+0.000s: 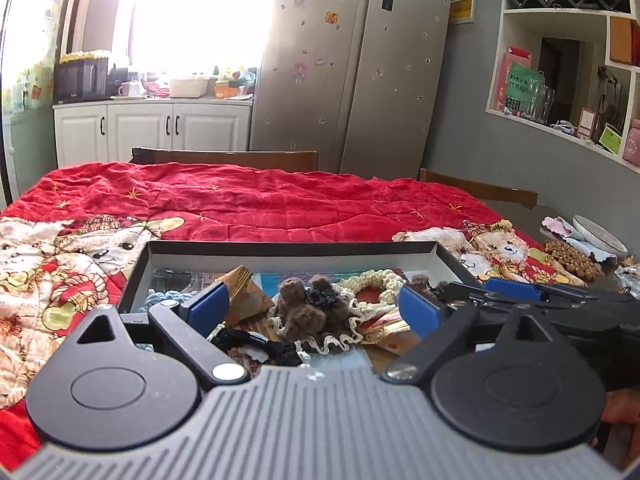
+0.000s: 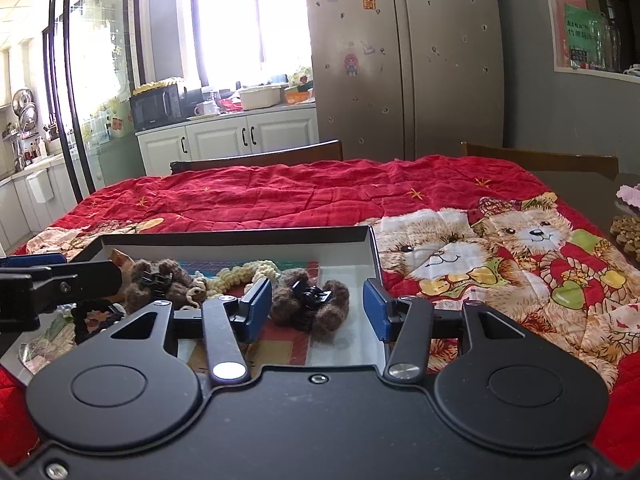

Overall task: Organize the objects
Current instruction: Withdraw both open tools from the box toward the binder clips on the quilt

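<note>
A shallow dark box [image 1: 288, 249] sits on the red quilt and holds small items. In the left wrist view a brown fuzzy hair clip [image 1: 310, 308] lies between the open fingers of my left gripper [image 1: 314, 304], with a cream crocheted piece [image 1: 376, 282] behind it. My right gripper [image 1: 516, 290] reaches in from the right. In the right wrist view my right gripper [image 2: 318, 310] is open around a second brown fuzzy clip [image 2: 310, 304], not touching it. The first brown clip [image 2: 160, 284] and the cream piece [image 2: 244, 272] lie further left. The box rim [image 2: 240, 236] is behind them.
The red bear-print quilt [image 1: 260, 200] covers the table. Two wooden chair backs [image 1: 224, 158] stand behind it. A white plate [image 1: 600, 234] and brown snack pieces [image 1: 572, 258] lie at the right table edge. A fridge [image 1: 352, 60] and white cabinets [image 1: 152, 128] stand beyond.
</note>
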